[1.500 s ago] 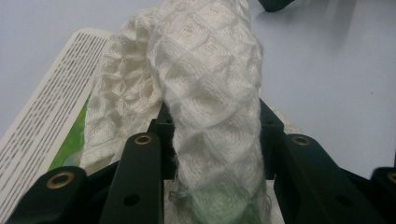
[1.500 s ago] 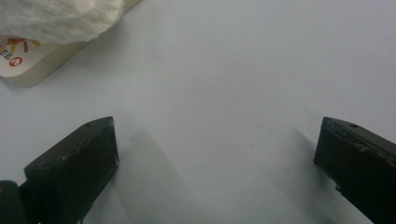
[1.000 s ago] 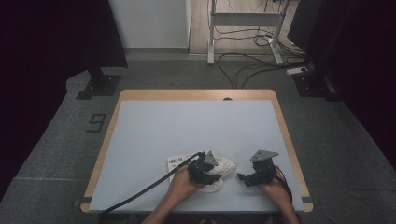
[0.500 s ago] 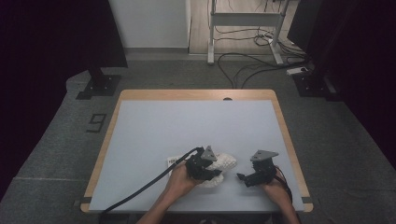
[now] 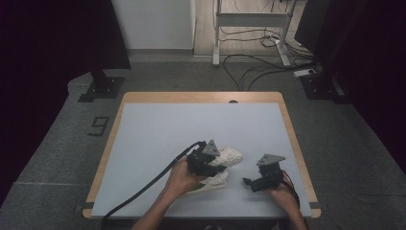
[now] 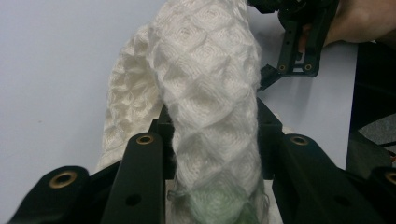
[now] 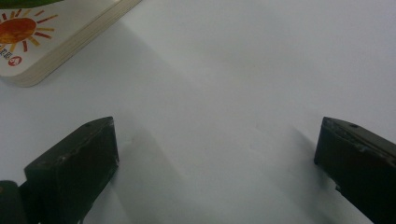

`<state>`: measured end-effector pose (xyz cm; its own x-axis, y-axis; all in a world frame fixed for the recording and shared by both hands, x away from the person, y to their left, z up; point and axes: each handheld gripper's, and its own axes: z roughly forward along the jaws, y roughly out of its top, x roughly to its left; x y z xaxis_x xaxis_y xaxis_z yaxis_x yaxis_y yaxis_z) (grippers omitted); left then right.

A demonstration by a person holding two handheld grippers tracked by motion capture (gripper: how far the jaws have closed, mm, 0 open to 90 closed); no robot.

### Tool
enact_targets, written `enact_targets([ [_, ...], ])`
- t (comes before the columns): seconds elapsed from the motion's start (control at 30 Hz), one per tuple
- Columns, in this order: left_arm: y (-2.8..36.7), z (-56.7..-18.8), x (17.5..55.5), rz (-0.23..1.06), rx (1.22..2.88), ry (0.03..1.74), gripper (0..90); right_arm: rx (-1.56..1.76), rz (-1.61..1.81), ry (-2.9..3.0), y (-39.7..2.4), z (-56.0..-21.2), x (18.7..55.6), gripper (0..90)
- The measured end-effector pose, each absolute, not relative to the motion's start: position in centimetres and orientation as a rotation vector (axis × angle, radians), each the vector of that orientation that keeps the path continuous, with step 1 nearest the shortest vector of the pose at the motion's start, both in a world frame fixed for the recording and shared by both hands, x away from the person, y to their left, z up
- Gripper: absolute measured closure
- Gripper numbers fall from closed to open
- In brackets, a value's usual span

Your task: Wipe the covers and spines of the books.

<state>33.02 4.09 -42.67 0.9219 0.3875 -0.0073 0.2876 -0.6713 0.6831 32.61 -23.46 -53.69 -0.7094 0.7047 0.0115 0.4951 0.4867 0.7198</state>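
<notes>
A white waffle-knit cloth [image 5: 231, 156] lies bunched near the front middle of the table, and one fold of it is raised. My left gripper [image 5: 218, 162] is shut on that fold. In the left gripper view the cloth [image 6: 205, 93] runs up thick between the two black jaws of the left gripper [image 6: 212, 126]. My right gripper [image 5: 249, 182] sits just right of the cloth, low over the table and apart from the cloth. In its own view the right gripper [image 7: 215, 154] stands wide open with bare table between the jaws.
The pale table [image 5: 191, 124] has a wooden rim. A thin booklet [image 7: 32, 37] with an orange sun printed on it lies flat ahead and to the left of the right gripper. The left gripper's black cable [image 5: 143, 189] trails off the table's front edge.
My left gripper has drawn the cloth fold slightly up and to the right. The right gripper has stayed in place.
</notes>
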Motion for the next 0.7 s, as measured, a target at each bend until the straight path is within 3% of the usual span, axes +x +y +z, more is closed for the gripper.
enact_targets([
  [0.7,8.5,-41.1,34.6,0.266,2.345,0.579,63.1,1.013,1.045,2.449,-23.5,-53.7,32.6,0.0],
])
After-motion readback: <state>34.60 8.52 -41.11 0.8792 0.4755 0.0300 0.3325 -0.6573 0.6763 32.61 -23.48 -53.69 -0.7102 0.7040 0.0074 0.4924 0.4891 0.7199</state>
